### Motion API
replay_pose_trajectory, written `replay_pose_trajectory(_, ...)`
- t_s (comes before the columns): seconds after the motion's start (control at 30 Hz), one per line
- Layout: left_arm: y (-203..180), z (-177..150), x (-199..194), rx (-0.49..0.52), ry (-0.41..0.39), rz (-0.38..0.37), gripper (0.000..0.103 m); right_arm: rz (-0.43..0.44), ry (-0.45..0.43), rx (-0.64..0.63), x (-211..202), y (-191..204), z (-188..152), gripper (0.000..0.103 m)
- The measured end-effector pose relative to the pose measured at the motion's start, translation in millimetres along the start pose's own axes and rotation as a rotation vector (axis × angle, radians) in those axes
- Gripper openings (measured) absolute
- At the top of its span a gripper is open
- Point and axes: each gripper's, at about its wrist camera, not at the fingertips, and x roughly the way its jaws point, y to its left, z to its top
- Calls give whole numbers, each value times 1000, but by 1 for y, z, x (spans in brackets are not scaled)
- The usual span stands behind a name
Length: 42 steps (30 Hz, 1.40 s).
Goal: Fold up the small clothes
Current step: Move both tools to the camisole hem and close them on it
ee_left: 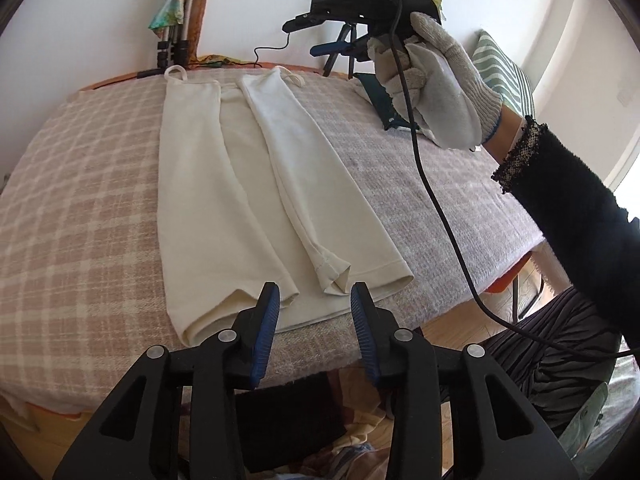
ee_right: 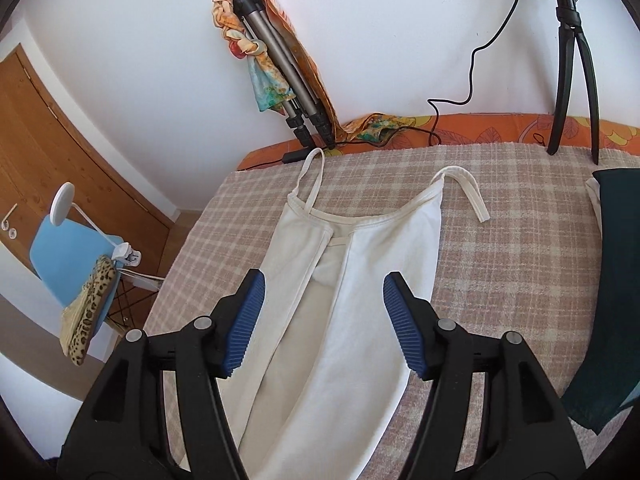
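A cream camisole lies flat on the plaid blanket, its two long sides turned in over the middle and its straps at the far end. My left gripper hovers open just above the near hem, with nothing between its blue pads. A gloved hand holds my right gripper raised over the far right of the table. In the right wrist view the right gripper stands open above the camisole near its strap end, clear of the cloth.
A dark green cloth lies at the table's right side. A black tripod and a folded tripod wrapped in a scarf stand at the far wall. A blue chair stands off the left edge. A black cable hangs from the right gripper.
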Motion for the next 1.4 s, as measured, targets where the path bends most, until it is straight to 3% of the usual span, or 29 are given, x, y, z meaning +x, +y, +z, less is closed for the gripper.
replay_pose_trajectory(0.47, 24, 42, -10, 28, -41, 38, 36, 34, 1, 47, -91, 33, -80, 65)
replay_pose_trajectory(0.5, 25, 43, -9, 31, -35, 41, 36, 28, 1, 52, -95, 34, -86, 65)
replay_pose_trajectory(0.57, 30, 45, -7, 32, -30, 44, 48, -12, 2, 55, -102, 37, -102, 65)
replay_pose_trajectory(0.67, 39, 46, -4, 31, -17, 48, 48, -69, 19, 48, -109, 41, -127, 65)
replay_pose_trajectory(0.8, 55, 41, 4, -8, 18, 50, 48, -124, 73, 24, -105, 40, -159, 65)
replay_pose_trajectory(1.1, 88, 18, 20, -140, 112, -18, 48, -17, 265, 104, -73, 29, -231, 64)
replay_pose_trajectory(1.27, 91, 9, 22, -197, 136, -78, 48, 31, 335, 99, -57, 34, -247, 55)
replay_pose_trajectory(1.4, 88, 6, 21, -200, 144, -107, 46, 41, 340, 97, -53, 36, -249, 48)
